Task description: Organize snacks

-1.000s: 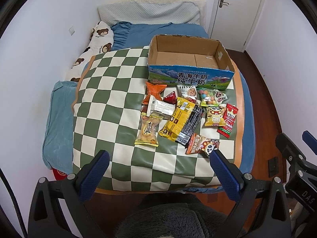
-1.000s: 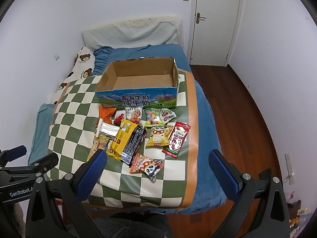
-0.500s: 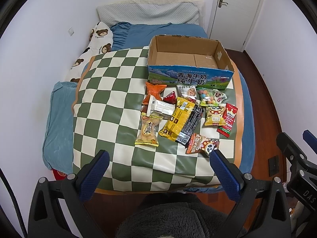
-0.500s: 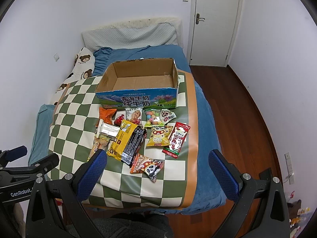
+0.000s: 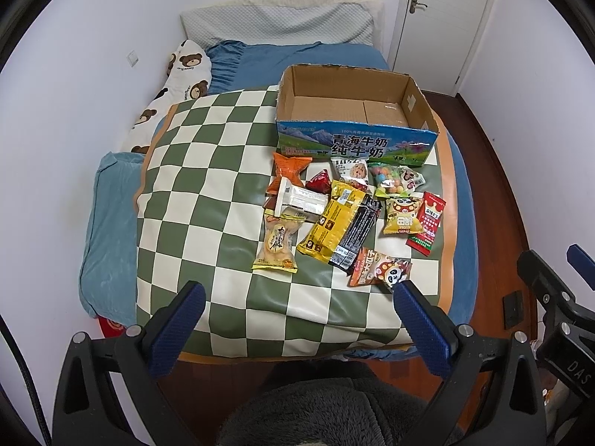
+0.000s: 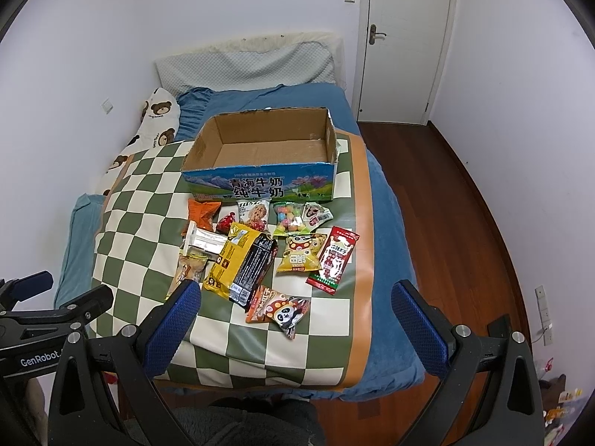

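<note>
An open cardboard milk box [image 5: 357,141] [image 6: 260,182] stands empty on a green-and-white checked mat [image 5: 208,186] [image 6: 141,215] on the bed. Several snack packets lie in front of it: a yellow-and-black pack [image 5: 334,228] [image 6: 241,260], a panda packet [image 5: 379,269] [image 6: 279,308], a red stick pack [image 5: 427,223] [image 6: 336,258], an orange bag [image 5: 290,169] [image 6: 200,215]. My left gripper [image 5: 297,308] hangs open above the mat's near edge. My right gripper [image 6: 293,308] is open too, above the panda packet. Neither holds anything.
Pillows [image 5: 282,22] and a bear-print cushion [image 5: 178,74] lie at the bed's head. White walls close in on the left; a door [image 6: 405,37] stands at the back right. Wooden floor [image 6: 465,204] runs along the bed's right side. A grey fuzzy garment [image 5: 327,409] shows below.
Both grippers have barely shifted; the scene looks almost the same. No snack has moved.
</note>
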`<state>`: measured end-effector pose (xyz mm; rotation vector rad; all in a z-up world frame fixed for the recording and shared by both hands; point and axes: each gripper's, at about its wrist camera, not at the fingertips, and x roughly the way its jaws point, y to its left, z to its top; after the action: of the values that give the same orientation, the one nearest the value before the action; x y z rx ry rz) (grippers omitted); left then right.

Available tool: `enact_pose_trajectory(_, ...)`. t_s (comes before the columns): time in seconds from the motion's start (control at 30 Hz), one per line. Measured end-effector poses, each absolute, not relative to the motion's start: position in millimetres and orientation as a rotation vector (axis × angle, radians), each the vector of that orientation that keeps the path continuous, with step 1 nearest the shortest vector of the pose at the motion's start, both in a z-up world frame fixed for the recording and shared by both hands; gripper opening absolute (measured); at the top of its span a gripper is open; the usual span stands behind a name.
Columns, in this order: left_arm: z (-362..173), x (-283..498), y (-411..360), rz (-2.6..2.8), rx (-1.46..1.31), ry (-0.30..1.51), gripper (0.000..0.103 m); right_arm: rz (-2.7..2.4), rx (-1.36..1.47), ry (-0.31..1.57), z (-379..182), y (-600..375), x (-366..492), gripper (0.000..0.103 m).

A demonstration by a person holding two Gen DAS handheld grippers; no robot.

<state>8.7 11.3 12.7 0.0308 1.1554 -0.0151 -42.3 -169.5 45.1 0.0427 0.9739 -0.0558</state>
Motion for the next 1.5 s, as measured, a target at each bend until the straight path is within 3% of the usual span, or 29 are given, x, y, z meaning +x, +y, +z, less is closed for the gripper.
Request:
enact_pose_trajectory(0.4, 9, 9, 5, -0.02, 0.034, 1.158, 0.103, -0.057, 0.057, 0.981, 44, -169, -43, 0.103)
enact_pose_trajectory(0.6, -12, 45, 1, -0.004, 0.097, 1.125, 0.103, -0.063, 0.105, 1.005, 24, -181, -25, 0.103)
enact_pose_trajectory(1.1, -208, 169, -68, -0.167, 0.357, 1.406, 0.103, -0.112, 0.281, 1.215, -138, -248, 92, 0.099)
enact_pose_trajectory(1.33, -267, 192, -98, -0.226, 0.395, 1.471, 0.103, -0.106, 0.322, 1.254, -181, -263, 124, 0.097)
enact_pose_trajectory(1.5, -278, 197, -107, -0.245, 0.367, 1.436, 0.084, -0.073, 0.312, 1.276, -197, -256, 147, 0.095)
